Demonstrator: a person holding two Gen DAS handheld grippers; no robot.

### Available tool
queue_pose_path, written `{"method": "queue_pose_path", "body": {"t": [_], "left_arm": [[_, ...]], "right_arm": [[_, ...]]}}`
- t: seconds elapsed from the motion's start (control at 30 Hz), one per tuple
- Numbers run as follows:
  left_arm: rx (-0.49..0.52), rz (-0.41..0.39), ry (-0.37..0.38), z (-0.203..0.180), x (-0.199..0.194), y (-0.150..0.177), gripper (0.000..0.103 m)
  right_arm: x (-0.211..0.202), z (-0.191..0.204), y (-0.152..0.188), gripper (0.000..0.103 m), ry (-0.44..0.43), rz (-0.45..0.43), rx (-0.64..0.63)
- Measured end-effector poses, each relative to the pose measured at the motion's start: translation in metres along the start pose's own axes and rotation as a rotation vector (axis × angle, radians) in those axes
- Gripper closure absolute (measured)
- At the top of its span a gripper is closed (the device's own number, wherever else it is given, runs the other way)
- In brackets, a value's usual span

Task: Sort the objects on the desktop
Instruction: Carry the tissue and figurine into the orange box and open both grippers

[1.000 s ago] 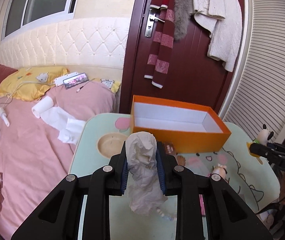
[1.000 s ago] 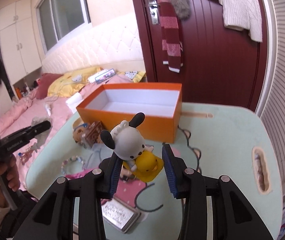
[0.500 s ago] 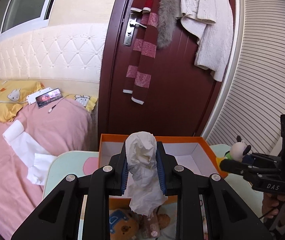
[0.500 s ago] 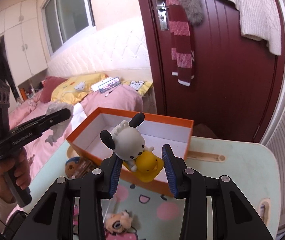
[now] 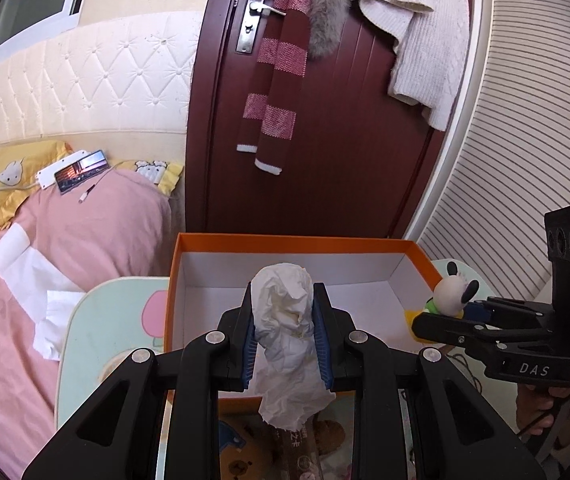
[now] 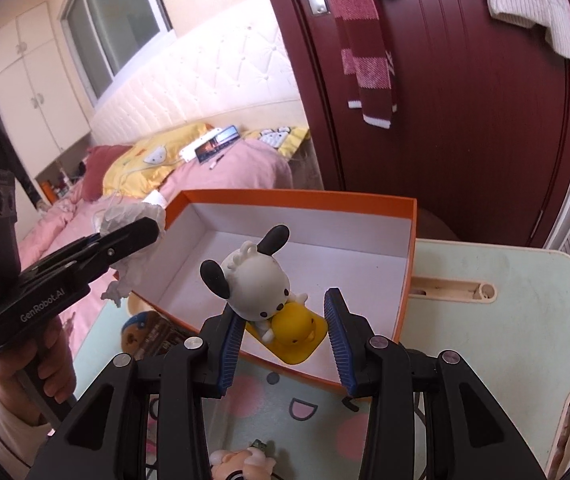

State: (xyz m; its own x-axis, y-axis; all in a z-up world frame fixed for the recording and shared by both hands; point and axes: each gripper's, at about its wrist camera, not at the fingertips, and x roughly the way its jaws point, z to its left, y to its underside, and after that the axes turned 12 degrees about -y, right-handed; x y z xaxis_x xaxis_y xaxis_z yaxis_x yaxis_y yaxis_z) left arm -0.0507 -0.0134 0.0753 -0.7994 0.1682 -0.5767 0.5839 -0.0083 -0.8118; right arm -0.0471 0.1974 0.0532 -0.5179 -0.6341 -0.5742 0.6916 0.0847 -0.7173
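Observation:
My left gripper [image 5: 285,300] is shut on a crumpled white tissue [image 5: 285,328], which hangs over the near wall of the orange box [image 5: 293,240]. The box is open-topped, white inside and shows nothing in it. My right gripper [image 6: 281,308] is shut on a white and black dog figure on a yellow base [image 6: 257,284], held above the box's [image 6: 297,196] near right part. In the left wrist view the right gripper [image 5: 445,320] and its figure [image 5: 451,294] sit at the box's right end. In the right wrist view the left gripper [image 6: 141,232] and tissue [image 6: 129,216] sit at its left end.
The box stands on a pale green cartoon-print table [image 6: 485,340] with a slot [image 6: 453,290] near its far edge. A bear toy with a brown packet [image 6: 141,328] and a small doll [image 6: 241,460] lie on the near side. A pink bed [image 5: 85,240] lies left, a dark red door [image 5: 345,160] behind.
Both grippers have carried their loads forward to the orange box, which now lies directly under and ahead of them. Neither grip has changed.

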Motion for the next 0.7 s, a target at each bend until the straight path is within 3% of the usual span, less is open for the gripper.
{"method": "queue_pose_path", "body": {"t": [0.3,0.33,0.4,0.43,0.5,0.57,0.7], "left_arm": [[-0.011,0.023,0.004,0.001,0.004,0.005,0.076],[-0.013,0.025,-0.005,0.001,0.004,0.006,0.072],[-0.041,0.035,-0.009,0.004,0.005,0.005,0.043],[-0.061,0.040,-0.009,0.006,0.005,0.005,0.021],[-0.133,0.009,0.008,0.015,-0.002,0.004,0.018],[-0.178,0.001,0.040,0.022,-0.009,0.001,0.018],[-0.187,-0.021,0.026,0.030,-0.027,-0.005,0.018]], "right_arm": [[0.005,-0.001,0.003,0.063,0.006,0.007,0.012],[0.004,0.000,0.003,0.063,0.007,0.005,0.012],[0.000,0.001,0.002,0.062,0.005,-0.015,0.011],[-0.003,0.002,0.001,0.060,0.002,-0.029,0.010],[-0.010,0.004,-0.001,0.047,-0.003,-0.058,0.007],[-0.018,0.006,-0.004,0.047,-0.009,-0.087,0.000],[-0.038,0.011,-0.009,0.047,-0.016,-0.127,-0.006]]}}
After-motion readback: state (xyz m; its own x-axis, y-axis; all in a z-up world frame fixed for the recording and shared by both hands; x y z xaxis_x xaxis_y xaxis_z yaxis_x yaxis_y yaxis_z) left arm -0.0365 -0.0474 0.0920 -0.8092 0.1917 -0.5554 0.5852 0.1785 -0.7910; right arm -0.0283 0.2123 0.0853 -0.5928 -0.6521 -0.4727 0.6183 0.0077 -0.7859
